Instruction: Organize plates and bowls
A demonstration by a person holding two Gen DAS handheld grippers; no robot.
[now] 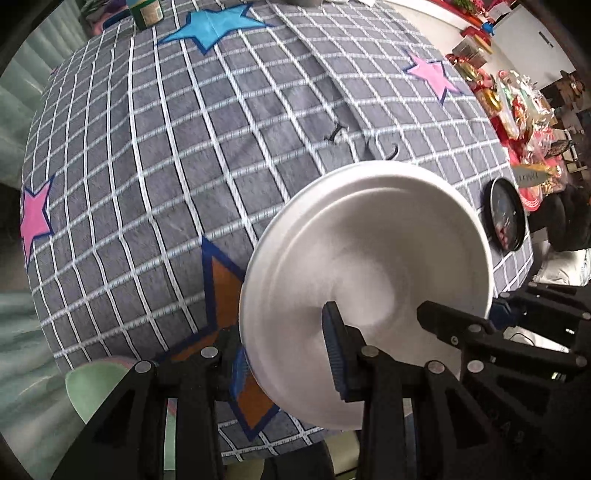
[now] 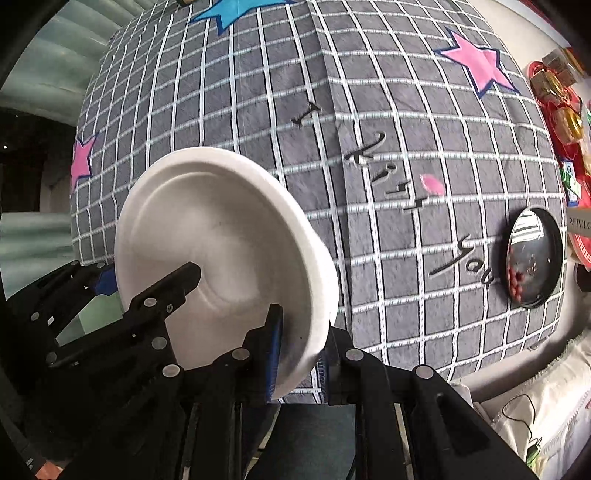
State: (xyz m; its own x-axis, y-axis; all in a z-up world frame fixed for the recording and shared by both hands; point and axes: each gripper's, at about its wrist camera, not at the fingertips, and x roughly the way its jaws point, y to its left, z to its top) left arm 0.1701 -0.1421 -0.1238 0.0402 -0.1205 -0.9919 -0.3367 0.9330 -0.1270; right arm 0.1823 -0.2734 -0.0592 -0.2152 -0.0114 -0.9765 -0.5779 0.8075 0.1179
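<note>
Left gripper (image 1: 288,354): black fingers with blue pads, clamped on the near rim of the white bowl (image 1: 369,266), one pad inside, one outside.
Right gripper (image 2: 299,354): closed tight on the opposite rim of the same white bowl (image 2: 221,251), blue pad inside the wall, the other finger outside.
White bowl, looks: plain matte white, rolled rim, stepped ring inside, shallow round base, nothing in it.
White bowl, place: held between both grippers above the counter (image 1: 155,155), tilted so the inside faces the cameras.
Counter cover: grey cloth with a white grid, blue star (image 1: 214,27), pink stars, an orange star (image 1: 229,295) beneath the bowl, black script lettering.
Black dish (image 2: 535,254): round, glossy, near the cloth's right edge, small red pieces in it, well apart from the bowl.
Green bowl (image 1: 96,387): pale, at the near left edge, contents not visible.
Green jar (image 1: 147,13): far edge, only partly in view.
</note>
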